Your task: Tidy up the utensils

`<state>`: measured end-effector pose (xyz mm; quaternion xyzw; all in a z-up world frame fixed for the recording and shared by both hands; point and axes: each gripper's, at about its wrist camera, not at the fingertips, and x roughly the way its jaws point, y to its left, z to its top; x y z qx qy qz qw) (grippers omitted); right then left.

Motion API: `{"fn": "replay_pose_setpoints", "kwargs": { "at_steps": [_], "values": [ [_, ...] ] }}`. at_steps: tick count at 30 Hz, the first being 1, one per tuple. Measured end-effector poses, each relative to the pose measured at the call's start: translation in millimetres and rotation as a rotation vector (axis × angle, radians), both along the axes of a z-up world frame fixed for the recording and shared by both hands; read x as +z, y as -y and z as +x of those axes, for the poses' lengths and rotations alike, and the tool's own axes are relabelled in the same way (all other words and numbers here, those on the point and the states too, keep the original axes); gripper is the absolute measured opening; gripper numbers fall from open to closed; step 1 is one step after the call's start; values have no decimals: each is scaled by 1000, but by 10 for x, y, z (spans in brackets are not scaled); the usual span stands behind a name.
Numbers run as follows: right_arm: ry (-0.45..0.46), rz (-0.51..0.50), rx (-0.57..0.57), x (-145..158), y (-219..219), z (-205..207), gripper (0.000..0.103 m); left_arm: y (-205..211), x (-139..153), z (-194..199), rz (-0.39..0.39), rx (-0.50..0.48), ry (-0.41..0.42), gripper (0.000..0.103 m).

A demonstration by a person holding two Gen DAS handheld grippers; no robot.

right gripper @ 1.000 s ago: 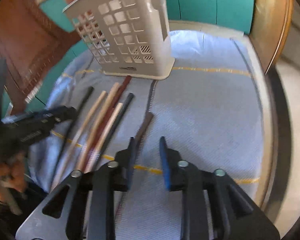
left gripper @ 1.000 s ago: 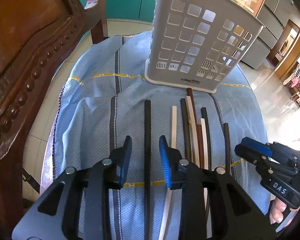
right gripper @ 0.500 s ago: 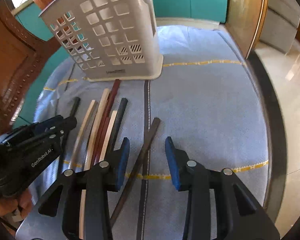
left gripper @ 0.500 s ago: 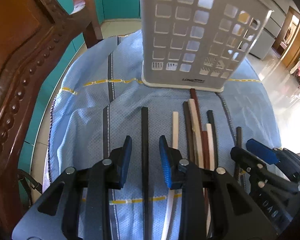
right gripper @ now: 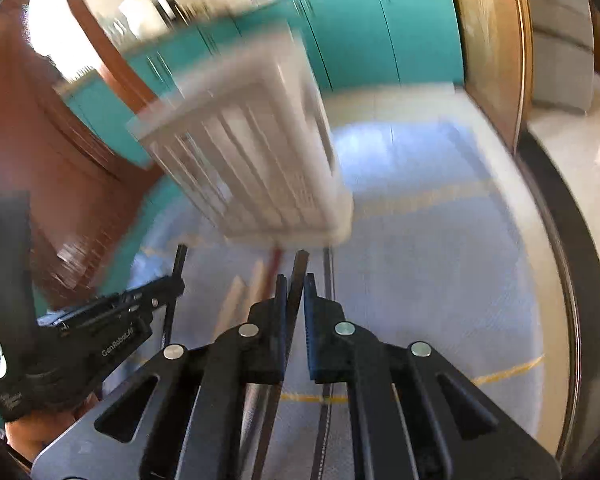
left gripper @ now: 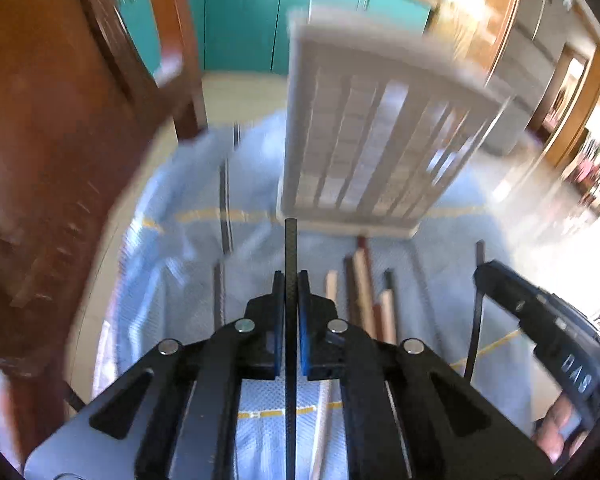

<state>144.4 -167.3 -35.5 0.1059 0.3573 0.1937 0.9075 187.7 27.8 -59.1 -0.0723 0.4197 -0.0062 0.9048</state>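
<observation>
My left gripper (left gripper: 291, 280) is shut on a black chopstick (left gripper: 290, 248) and holds it lifted, tip toward the white slotted utensil basket (left gripper: 372, 148). My right gripper (right gripper: 295, 284) is shut on a dark brown chopstick (right gripper: 300, 270), also lifted, pointing at the basket (right gripper: 252, 160). Several more chopsticks (left gripper: 364, 296), pale wood, dark and reddish, lie on the blue cloth (left gripper: 172, 240) in front of the basket. The right gripper shows in the left wrist view (left gripper: 480, 276). The left gripper shows in the right wrist view (right gripper: 176, 280). Both views are motion-blurred.
A carved wooden chair (left gripper: 52, 140) stands close on the left. The cloth-covered table's dark rim (right gripper: 572, 280) curves on the right. Teal cabinets (right gripper: 380, 28) are behind the basket.
Both grippers have closed, each on a chopstick, and lifted them off the cloth. Both cameras have tilted up toward the basket, blurring the scene.
</observation>
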Motion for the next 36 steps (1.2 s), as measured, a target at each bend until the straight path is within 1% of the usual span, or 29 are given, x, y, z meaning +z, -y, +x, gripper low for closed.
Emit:
{"fn": "replay_pose_setpoints", "kwargs": {
  "at_steps": [3, 4, 6, 9, 13, 16, 18, 20, 22, 26, 28, 30, 32, 35, 36],
  "values": [
    [124, 44, 17, 322, 89, -242, 7, -52, 360, -283, -22, 0, 119, 7],
    [182, 59, 23, 463, 137, -360, 7, -68, 455, -365, -24, 5, 153, 7],
    [279, 67, 24, 682, 207, -558, 7, -110, 722, -592, -32, 21, 251, 7],
    [376, 81, 13, 936, 268, -738, 7, -155, 1074, -806, -25, 45, 368, 7],
    [471, 81, -7, 1219, 307, -752, 7, -190, 1560, -1056, -7, 88, 557, 7],
    [531, 88, -23, 1441, 294, -609, 7, -161, 1838, -1050, 11, 112, 650, 7],
    [568, 89, -31, 1591, 244, -458, 7, -126, 1977, -985, 4, 123, 678, 7],
    [595, 86, -34, 1711, 188, -378, 7, -113, 2044, -925, -5, 139, 694, 7],
    [630, 87, -50, 1840, 171, -294, 7, -115, 2126, -824, -34, 164, 714, 7],
    [676, 117, -86, 2011, 175, -136, 7, -181, 2243, -572, -83, 204, 756, 7],
    [704, 119, -107, 2066, 174, -83, 7, -206, 2258, -454, -96, 207, 769, 7],
    [740, 127, -125, 2093, 173, -22, 7, -210, 2218, -368, -92, 221, 777, 7],
    [769, 107, -143, 2076, 146, 42, 7, -178, 2122, -224, -76, 225, 754, 7],
    [813, 29, -136, 1920, 24, 146, 7, -139, 1934, 16, -65, 220, 693, 7],
    [810, 0, -136, 1849, -17, 200, 7, -143, 1882, 25, -64, 221, 681, 7]
  ]
}}
